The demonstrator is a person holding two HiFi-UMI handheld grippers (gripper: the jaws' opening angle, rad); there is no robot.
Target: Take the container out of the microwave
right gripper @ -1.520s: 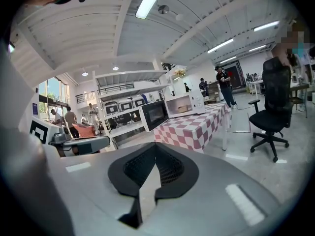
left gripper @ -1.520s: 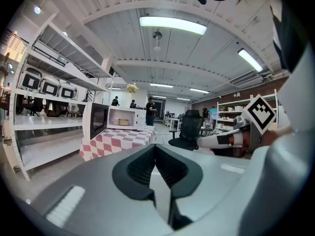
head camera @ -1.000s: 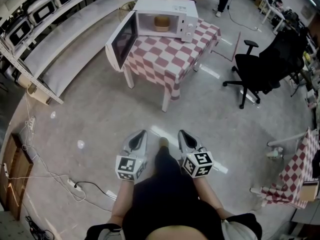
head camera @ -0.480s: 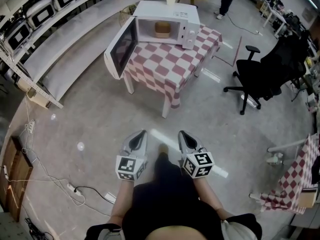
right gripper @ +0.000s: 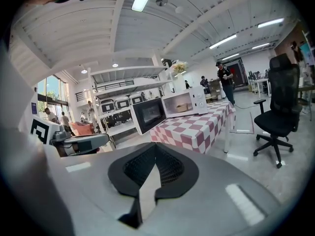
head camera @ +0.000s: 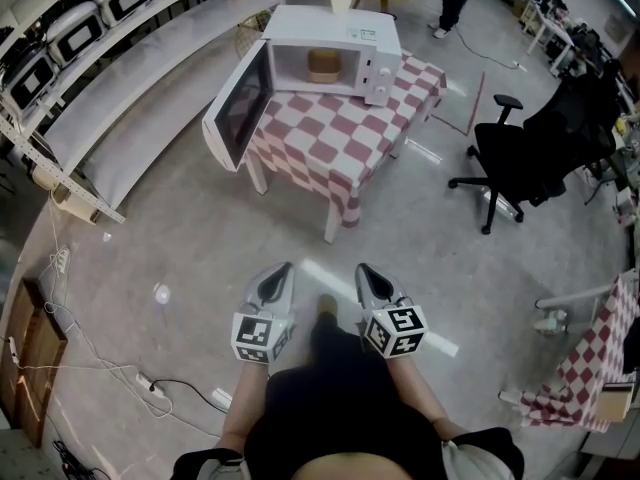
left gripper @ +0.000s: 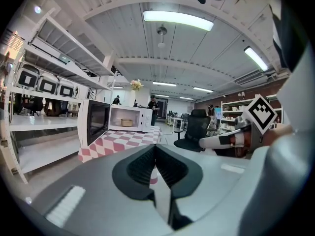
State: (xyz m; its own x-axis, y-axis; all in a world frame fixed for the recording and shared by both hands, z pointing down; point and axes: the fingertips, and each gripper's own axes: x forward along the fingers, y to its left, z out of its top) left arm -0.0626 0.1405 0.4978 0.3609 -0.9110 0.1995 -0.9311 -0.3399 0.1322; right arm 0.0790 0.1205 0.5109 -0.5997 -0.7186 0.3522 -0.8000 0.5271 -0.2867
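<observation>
A white microwave (head camera: 335, 43) stands on a red-and-white checked table (head camera: 330, 138) far ahead, its door (head camera: 240, 103) swung wide open to the left. A tan container (head camera: 322, 65) sits inside the cavity. My left gripper (head camera: 277, 280) and right gripper (head camera: 372, 280) are held side by side in front of the person's body, well short of the table, both shut and empty. The left gripper view shows its shut gripper (left gripper: 155, 154) pointing at the microwave (left gripper: 130, 118) and container (left gripper: 127, 122). The right gripper view shows its shut gripper (right gripper: 155, 156), with the microwave (right gripper: 184, 102) farther off.
A black office chair (head camera: 530, 138) stands right of the table. Long white shelves (head camera: 120, 78) with more microwaves run along the left. Cables and a power strip (head camera: 150, 383) lie on the floor at the left. A second checked table (head camera: 590, 358) is at the right edge.
The table and microwave have drifted slightly lower and nearer in the head view as the person walks toward them. Both grippers keep the same pose, shut.
</observation>
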